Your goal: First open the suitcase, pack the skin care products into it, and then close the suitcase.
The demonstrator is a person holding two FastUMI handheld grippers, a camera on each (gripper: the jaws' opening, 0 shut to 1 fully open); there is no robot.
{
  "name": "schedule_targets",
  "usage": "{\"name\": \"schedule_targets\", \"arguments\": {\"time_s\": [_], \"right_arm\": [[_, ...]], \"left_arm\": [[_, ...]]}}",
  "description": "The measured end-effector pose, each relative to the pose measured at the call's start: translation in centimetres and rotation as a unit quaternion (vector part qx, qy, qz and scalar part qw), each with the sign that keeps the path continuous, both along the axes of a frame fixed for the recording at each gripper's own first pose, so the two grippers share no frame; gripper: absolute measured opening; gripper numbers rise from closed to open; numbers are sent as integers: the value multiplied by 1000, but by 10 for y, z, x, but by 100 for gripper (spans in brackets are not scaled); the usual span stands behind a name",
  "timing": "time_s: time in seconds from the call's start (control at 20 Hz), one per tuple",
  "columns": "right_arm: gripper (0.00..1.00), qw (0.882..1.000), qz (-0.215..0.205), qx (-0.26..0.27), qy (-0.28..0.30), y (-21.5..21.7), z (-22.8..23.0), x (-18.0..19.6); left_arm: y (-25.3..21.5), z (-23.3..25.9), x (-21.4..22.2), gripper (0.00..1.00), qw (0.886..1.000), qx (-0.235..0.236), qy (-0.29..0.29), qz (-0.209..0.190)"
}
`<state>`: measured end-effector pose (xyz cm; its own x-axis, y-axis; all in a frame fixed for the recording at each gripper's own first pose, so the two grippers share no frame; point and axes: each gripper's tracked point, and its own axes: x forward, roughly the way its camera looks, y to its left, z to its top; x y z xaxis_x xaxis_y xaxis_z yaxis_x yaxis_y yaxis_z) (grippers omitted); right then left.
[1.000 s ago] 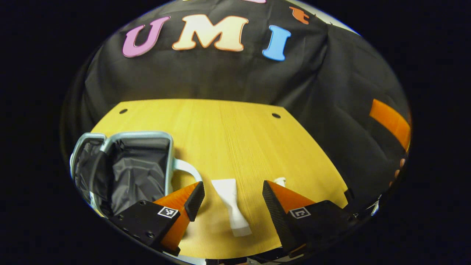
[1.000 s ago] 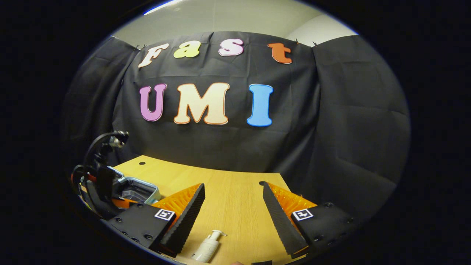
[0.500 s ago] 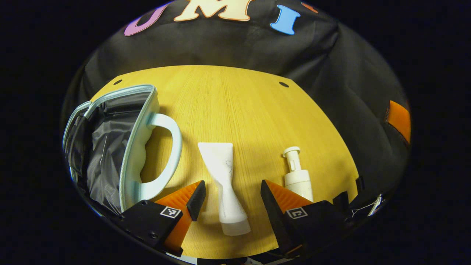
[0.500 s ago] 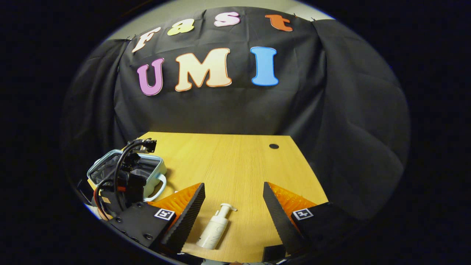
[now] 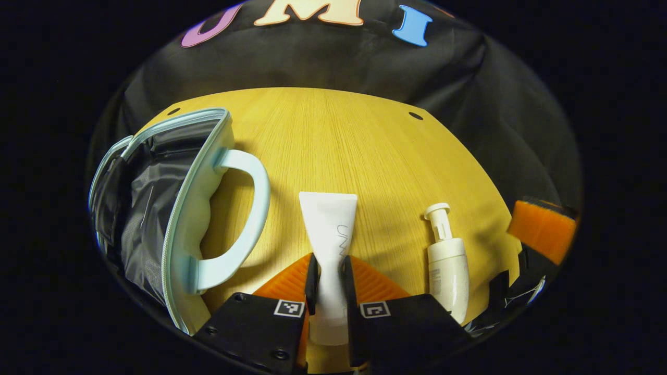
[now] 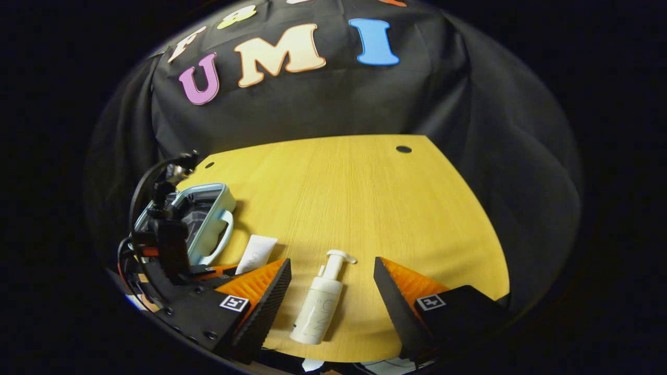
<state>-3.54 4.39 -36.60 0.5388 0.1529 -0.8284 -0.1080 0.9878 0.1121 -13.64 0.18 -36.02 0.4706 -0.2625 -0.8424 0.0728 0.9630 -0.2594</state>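
The small pale-blue suitcase with a dark fabric lining (image 5: 172, 208) is seen lying open at the left edge of the light wooden counter (image 5: 354, 146), its curved handle turned toward the middle, so the opening step is judged done and packing is in hand. In the left gripper view the left claw (image 5: 328, 271) is closed on the white squeeze tube (image 5: 329, 229), both fingers pressed against its narrow lower part, while the tube lies flat near the front edge of the counter, just beside the suitcase handle. In the right gripper view the right claw (image 6: 331, 281) is held wide apart with nothing in it, its fingers set either side of the cream pump bottle (image 6: 320, 307), which lies on its side near the front edge, apart from both fingers. The next move is judged to call for the tube to be lifted clear of the counter and carried left over the suitcase rim into the lined compartment, the grip being kept gentle because the soft tube may deform or slip. The bottle is not yet grasped.
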Motion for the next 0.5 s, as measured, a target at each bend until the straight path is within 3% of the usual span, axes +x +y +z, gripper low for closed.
{"name": "schedule_targets", "arguments": {"time_s": [0.2,0.45,0.5], "right_arm": [[99,997,-5,-12,74,2,-44,-21],[98,992,14,-35,119,5,-69,-39],[94,991,17,-29,130,11,-72,-44]], "left_arm": [[0,-2,1,20,1000,11,0,-5],[-1,-1,2,19,1000,5,-4,-15],[-1,-2,2,19,1000,4,-3,-18]]}}
